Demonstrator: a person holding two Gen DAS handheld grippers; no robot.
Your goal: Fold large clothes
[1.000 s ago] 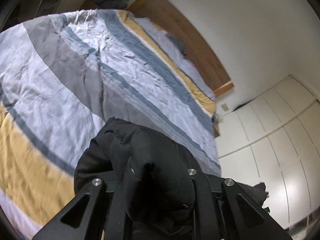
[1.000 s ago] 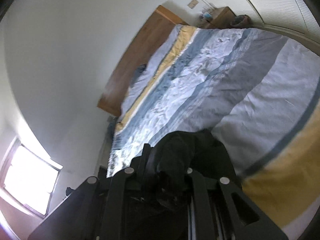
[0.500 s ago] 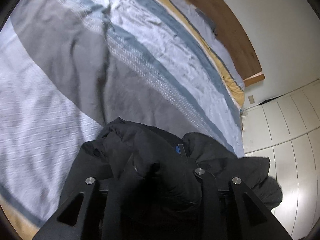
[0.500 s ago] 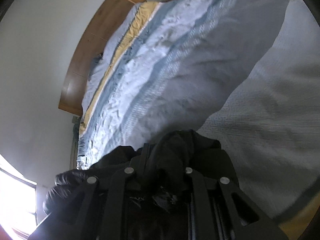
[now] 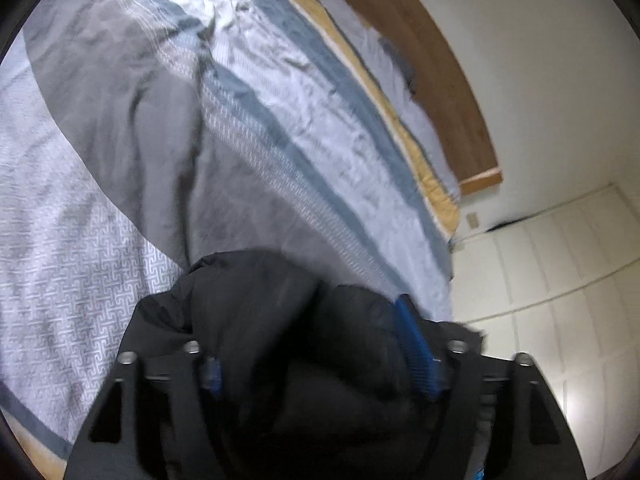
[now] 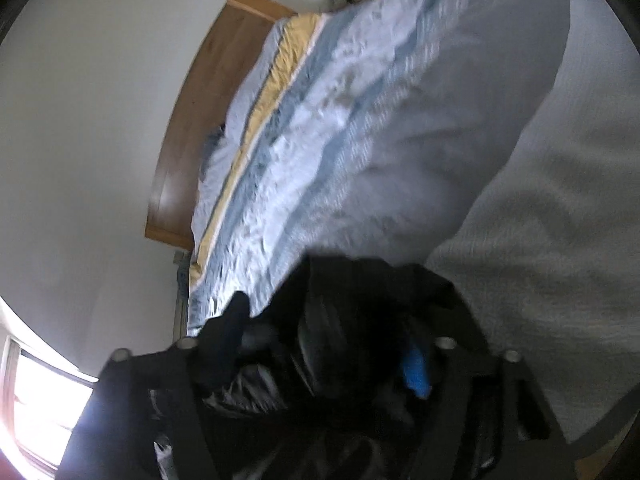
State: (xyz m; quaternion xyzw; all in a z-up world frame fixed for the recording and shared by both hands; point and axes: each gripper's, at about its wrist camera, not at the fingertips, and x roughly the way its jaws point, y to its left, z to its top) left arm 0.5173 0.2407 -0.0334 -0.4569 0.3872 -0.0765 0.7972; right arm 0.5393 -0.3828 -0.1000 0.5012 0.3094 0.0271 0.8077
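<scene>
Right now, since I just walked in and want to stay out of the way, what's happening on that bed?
A person is handling a black puffy jacket over the striped duvet with a handheld tool in each hand. The left tool has its blue pads spread with jacket fabric bulging between them. The right tool looks the same, its view blurred and crowded with dark fabric. The jacket is bunched, not laid flat, so no neat fold shows yet. The wooden headboard stands at the bed's far end.

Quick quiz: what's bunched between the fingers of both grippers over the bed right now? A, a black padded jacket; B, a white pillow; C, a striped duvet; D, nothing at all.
A: a black padded jacket fills the left gripper and the right gripper, above the striped duvet.
</scene>
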